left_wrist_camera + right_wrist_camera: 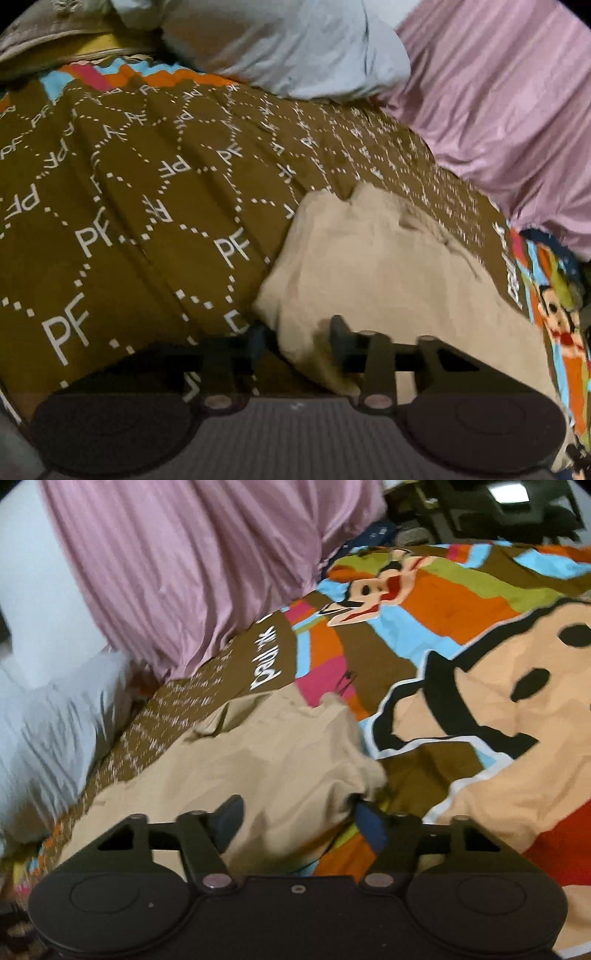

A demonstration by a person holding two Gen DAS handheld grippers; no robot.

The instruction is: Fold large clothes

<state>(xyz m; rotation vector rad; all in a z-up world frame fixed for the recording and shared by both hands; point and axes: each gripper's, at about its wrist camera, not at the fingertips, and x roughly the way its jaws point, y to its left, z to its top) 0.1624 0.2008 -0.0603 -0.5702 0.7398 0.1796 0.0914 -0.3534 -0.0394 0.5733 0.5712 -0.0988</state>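
Note:
A beige garment (373,258) lies crumpled on the brown patterned bedspread (122,192). My left gripper (299,338) sits at its near left corner; the fingers stand close together with a fold of the beige cloth pinched between them. In the right wrist view the same beige garment (266,753) spreads from the centre to the lower left. My right gripper (299,818) straddles its near right edge with the jaws fairly wide; bunched cloth fills the gap, and the blue-padded right finger (369,825) sits at the cloth's edge.
A pink curtain (192,572) hangs along the far side of the bed. A pale blue pillow (288,48) lies at the head end. The bedspread's colourful cartoon part (480,686) stretches to the right. Dark furniture (498,509) stands beyond the bed.

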